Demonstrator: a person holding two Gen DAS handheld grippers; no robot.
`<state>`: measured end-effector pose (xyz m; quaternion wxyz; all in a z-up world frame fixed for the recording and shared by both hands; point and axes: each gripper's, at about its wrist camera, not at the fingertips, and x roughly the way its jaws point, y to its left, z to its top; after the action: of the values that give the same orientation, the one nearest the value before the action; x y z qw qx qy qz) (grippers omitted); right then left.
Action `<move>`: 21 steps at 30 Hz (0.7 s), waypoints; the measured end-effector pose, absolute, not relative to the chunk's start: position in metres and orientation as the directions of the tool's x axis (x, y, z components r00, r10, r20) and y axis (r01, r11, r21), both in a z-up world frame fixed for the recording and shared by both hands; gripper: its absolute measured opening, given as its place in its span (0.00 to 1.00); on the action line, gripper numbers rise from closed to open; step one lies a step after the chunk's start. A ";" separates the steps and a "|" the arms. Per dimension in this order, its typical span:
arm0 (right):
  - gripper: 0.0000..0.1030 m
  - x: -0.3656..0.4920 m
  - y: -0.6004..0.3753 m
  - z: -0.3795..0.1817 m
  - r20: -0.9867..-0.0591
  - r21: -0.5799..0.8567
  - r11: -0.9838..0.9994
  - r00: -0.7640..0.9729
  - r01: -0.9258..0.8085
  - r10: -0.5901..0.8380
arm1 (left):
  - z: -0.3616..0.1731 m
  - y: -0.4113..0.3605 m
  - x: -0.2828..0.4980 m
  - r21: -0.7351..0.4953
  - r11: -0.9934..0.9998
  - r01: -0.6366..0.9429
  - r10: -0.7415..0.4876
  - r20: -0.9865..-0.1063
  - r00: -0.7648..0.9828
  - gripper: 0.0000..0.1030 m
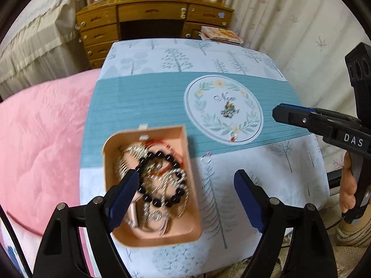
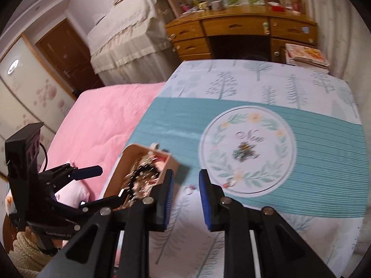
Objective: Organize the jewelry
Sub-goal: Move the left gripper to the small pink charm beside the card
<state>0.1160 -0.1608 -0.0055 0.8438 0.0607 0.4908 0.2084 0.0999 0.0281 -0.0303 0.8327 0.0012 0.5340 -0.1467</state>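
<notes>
A peach cardboard box (image 1: pixel 185 143) holds a black bead bracelet (image 1: pixel 162 180), silver chains and red cord; it also shows in the right wrist view (image 2: pixel 172 159). My left gripper (image 1: pixel 185 190) is open above the box, its left finger over the beads. A small jewelled brooch (image 1: pixel 229 110) lies in the round emblem, seen too in the right wrist view (image 2: pixel 244 151). A small ring (image 1: pixel 207 156) and a red charm (image 1: pixel 233 138) lie on the cloth. My right gripper (image 2: pixel 186 180) is open and empty above the ring (image 2: pixel 190 188).
The table (image 1: pixel 150 97) wears a teal and white tree-print cloth. A pink quilted bed (image 1: pixel 41 143) lies to the left. A wooden desk (image 1: pixel 153 20) with clutter stands behind, with books (image 1: pixel 220 34) stacked beside it. Curtains hang at the right.
</notes>
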 end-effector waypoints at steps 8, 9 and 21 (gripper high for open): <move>0.22 0.129 -0.183 -0.023 -0.812 0.338 0.908 0.411 -0.246 0.414 | -0.051 -0.024 0.127 -0.134 0.922 0.362 -0.266 -0.900 0.345 0.80; 0.22 0.131 -0.185 -0.027 -0.814 0.345 0.907 0.405 -0.240 0.417 | -0.058 -0.029 0.132 -0.129 0.920 0.369 -0.260 -0.908 0.329 0.79; 0.22 0.149 -0.204 -0.077 -0.836 0.420 0.893 0.313 -0.159 0.450 | -0.128 -0.073 0.181 -0.083 0.903 0.421 -0.159 -0.976 0.148 0.48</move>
<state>0.1488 -0.2043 -0.0771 0.7997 0.1311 0.5542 0.1902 0.1806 -0.0733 -0.1284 0.7504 0.1053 0.6232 -0.1934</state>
